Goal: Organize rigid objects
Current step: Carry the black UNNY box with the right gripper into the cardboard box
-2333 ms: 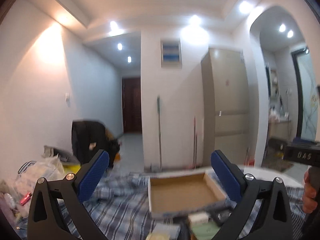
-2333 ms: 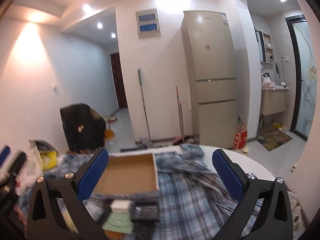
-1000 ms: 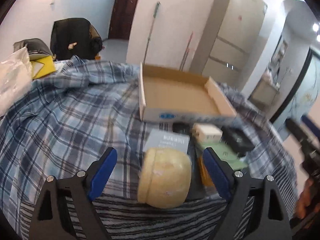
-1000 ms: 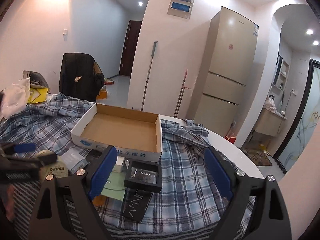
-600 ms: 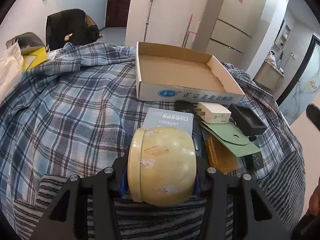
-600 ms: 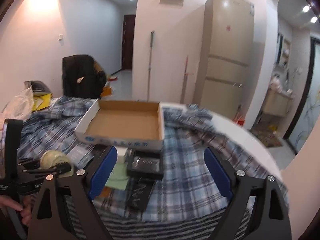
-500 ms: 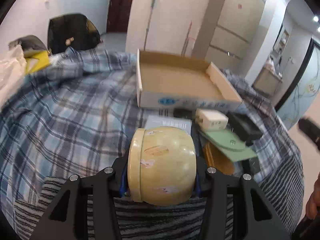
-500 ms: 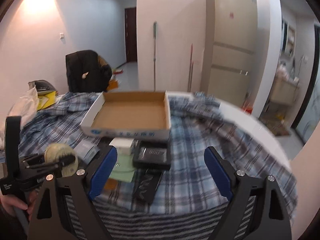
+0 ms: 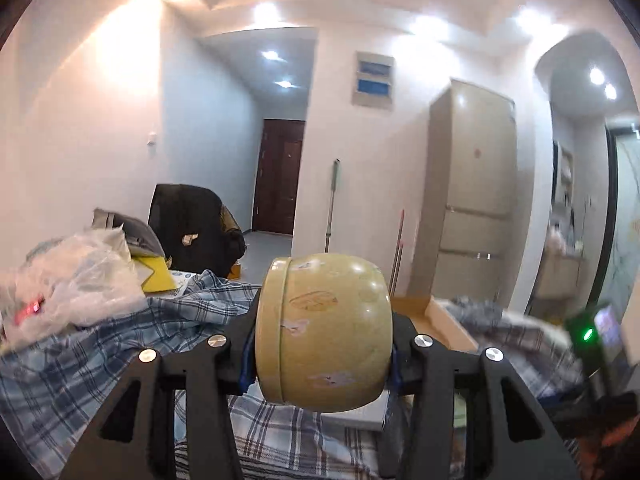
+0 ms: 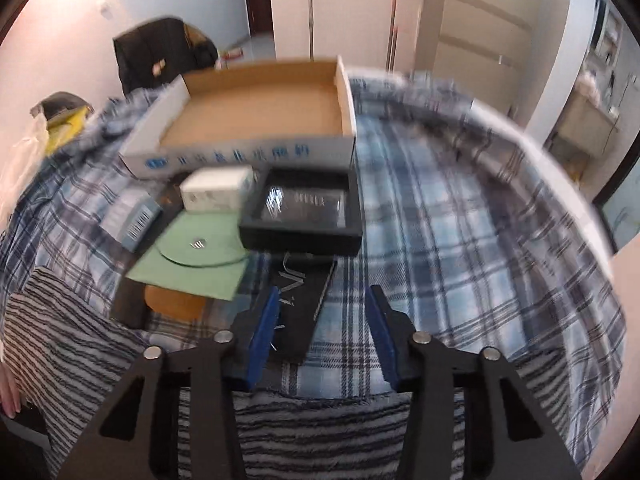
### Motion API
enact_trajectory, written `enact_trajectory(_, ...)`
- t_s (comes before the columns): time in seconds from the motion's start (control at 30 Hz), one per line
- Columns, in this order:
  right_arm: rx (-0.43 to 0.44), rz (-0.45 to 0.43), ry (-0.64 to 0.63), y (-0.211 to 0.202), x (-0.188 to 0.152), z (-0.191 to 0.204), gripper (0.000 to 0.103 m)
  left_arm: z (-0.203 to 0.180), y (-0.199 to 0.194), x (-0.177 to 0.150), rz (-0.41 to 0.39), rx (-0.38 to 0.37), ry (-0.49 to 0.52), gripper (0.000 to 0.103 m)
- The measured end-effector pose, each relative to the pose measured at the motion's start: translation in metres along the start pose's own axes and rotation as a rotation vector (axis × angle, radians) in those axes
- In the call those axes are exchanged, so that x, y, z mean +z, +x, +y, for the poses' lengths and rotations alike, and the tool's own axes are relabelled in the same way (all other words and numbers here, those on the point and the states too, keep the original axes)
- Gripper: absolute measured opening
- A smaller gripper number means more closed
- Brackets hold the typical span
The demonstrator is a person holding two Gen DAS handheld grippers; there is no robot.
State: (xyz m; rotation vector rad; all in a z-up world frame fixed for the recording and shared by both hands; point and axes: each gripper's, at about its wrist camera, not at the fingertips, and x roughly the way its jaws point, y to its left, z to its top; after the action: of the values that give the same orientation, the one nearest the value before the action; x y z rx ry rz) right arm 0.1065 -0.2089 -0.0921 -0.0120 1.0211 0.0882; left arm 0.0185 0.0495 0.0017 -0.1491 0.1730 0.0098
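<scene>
My left gripper (image 9: pixel 323 354) is pinching a round yellowish jar (image 9: pixel 323 332) on its side between both jaws, holding it lifted above the plaid cloth (image 9: pixel 80 364), with the lid end facing left and scuffed patches showing on the body. Behind the jar, a corner of the cardboard box (image 9: pixel 436 312) is peeking out on the right. My right gripper (image 10: pixel 322 332) is hovering low over the cloth with its jaws partly spread and gripping nothing; the near end of a flat black sleeve (image 10: pixel 300 304) is lying between the blue pads (image 10: pixel 262 332). Just beyond the sleeve, a black tray-like case (image 10: pixel 304 212) is sitting, with a green envelope (image 10: pixel 196 256) beside it on the left and a small white box (image 10: pixel 216 190) resting at the envelope's far edge. A pale blue packet (image 10: pixel 134 220) is lying further left. The open box is standing behind them all, its printed front wall touching or nearly touching the case. A striped towel (image 10: pixel 60 340) is covering the near edge.
</scene>
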Motion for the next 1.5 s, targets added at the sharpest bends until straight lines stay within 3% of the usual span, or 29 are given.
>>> enact_trajectory(0.1, 0.091, 0.062, 0.059, 0.009, 0.005, -0.007, 0.041, 0.008, 0.006, 0.001, 0.037, 0.003, -0.042, 0.051)
enact_trajectory(0.27, 0.066, 0.066, 0.035, 0.016, 0.012, 0.004, 0.041, 0.003, 0.015, -0.003, 0.088, -0.004, -0.021, 0.051)
enact_trajectory(0.37, 0.067, 0.113, 0.014, 0.029, 0.008, 0.010, 0.043, -0.008, 0.014, -0.005, 0.083, -0.004, 0.027, 0.051)
enact_trajectory(0.47, 0.040, 0.061, -0.018, 0.022, 0.003, 0.013, 0.035, -0.014, 0.012, -0.006, 0.077, 0.000, 0.070, 0.051)
enact_trajectory(0.7, 0.113, 0.048, -0.030, 0.006, -0.012, -0.001, 0.035, -0.018, 0.011, -0.007, 0.079, 0.003, 0.093, 0.051)
enact_trajectory(0.8, 0.112, 0.019, -0.035, -0.005, -0.014, -0.003, 0.034, -0.020, 0.012, -0.008, 0.073, 0.060, 0.125, 0.051)
enact_trajectory(1.03, 0.125, -0.072, -0.039, -0.034, -0.005, -0.010, 0.033, -0.014, 0.007, 0.004, 0.105, 0.026, 0.069, 0.051)
enact_trajectory(1.17, 0.135, -0.109, -0.040, -0.044, 0.014, -0.010, 0.033, -0.016, 0.013, 0.020, 0.138, 0.013, 0.065, 0.051)
enact_trajectory(1.33, 0.146, -0.164, -0.042, -0.057, 0.051, -0.006, 0.033, -0.014, 0.038, 0.050, 0.232, -0.071, 0.001, 0.051)
enact_trajectory(1.5, 0.180, -0.212, -0.008, -0.054, 0.096, -0.006, 0.033, -0.029, 0.067, 0.068, 0.184, -0.041, 0.072, 0.051)
